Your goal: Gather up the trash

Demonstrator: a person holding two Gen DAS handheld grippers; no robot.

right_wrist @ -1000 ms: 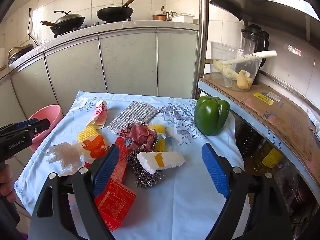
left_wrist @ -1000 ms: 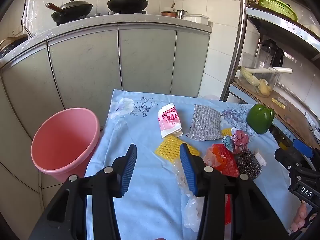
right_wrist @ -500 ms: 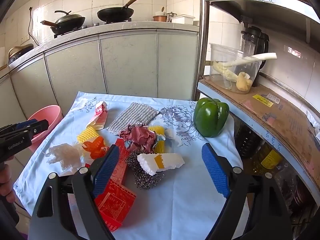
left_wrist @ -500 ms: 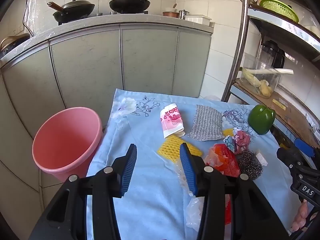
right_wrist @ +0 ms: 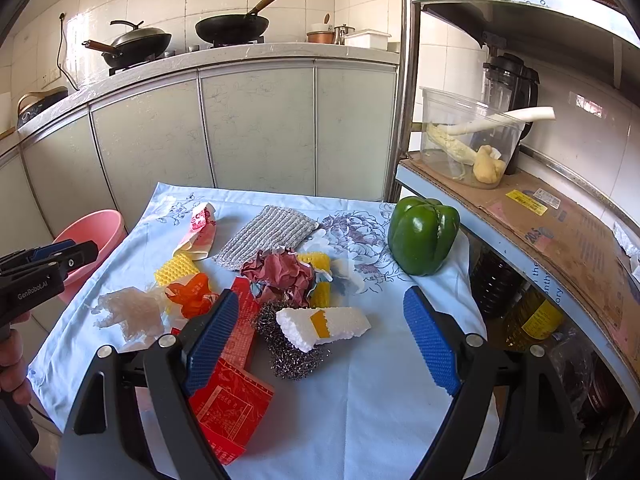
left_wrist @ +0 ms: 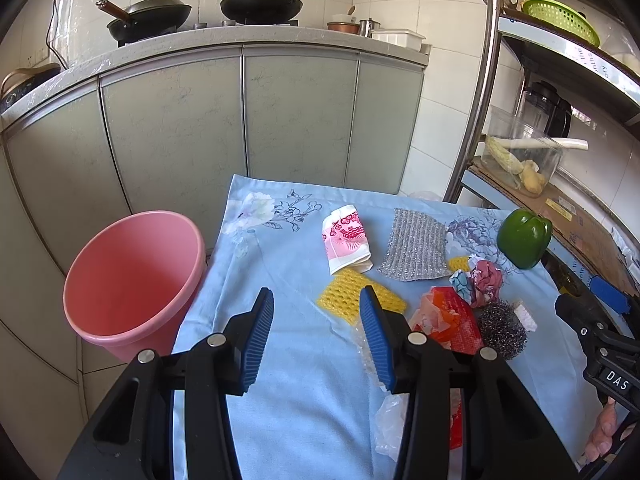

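Nearest, the left gripper [left_wrist: 316, 334] and right gripper [right_wrist: 320, 334] hover with jaws wide, holding nothing. Below them a pale blue flowered cloth [right_wrist: 360, 400] covers the desk, its middle strewn with trash: red packet [right_wrist: 230, 400], steel scourer [right_wrist: 290, 350], white foam piece [right_wrist: 324, 326], yellow netting [left_wrist: 352, 294]. A green pepper [right_wrist: 422, 240] stands right. The pink bucket [left_wrist: 128, 280] sits on the floor left, grey cabinets [left_wrist: 248, 120] behind.
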